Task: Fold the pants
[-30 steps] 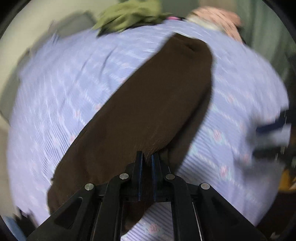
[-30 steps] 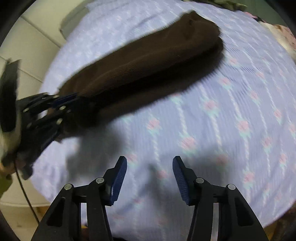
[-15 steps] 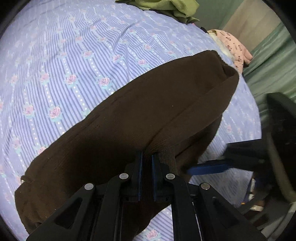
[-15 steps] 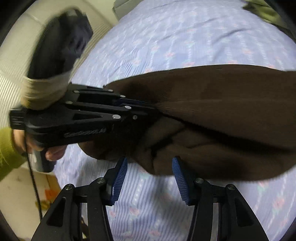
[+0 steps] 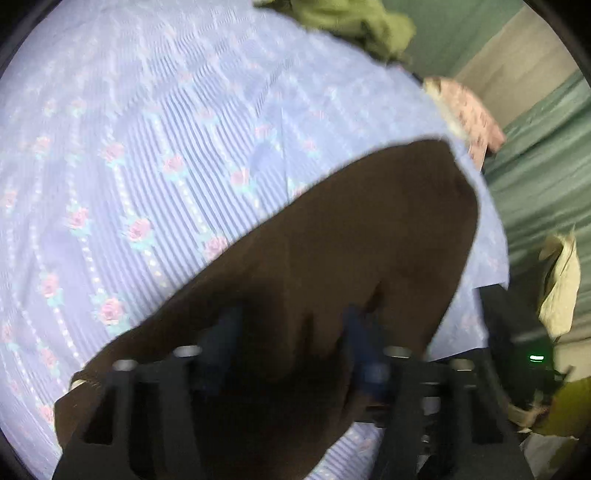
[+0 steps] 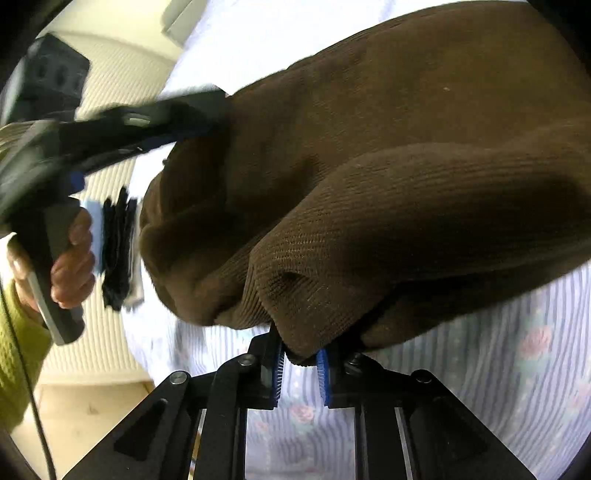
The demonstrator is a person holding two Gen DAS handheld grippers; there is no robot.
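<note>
Motion blur smeared my left gripper (image 5: 291, 332), though its fingers stood wide apart over the brown ribbed-knit pants (image 5: 332, 258), which lay bunched on the striped, rose-print bedsheet (image 5: 147, 166). My right gripper (image 6: 300, 360) pinched a thick fold of the pants' near edge.

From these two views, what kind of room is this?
Probably a bedroom: the brown pants lie on a floral striped bedsheet, with more clothes, green and pink, piled at its far edge, and a green curtain beyond.
</note>
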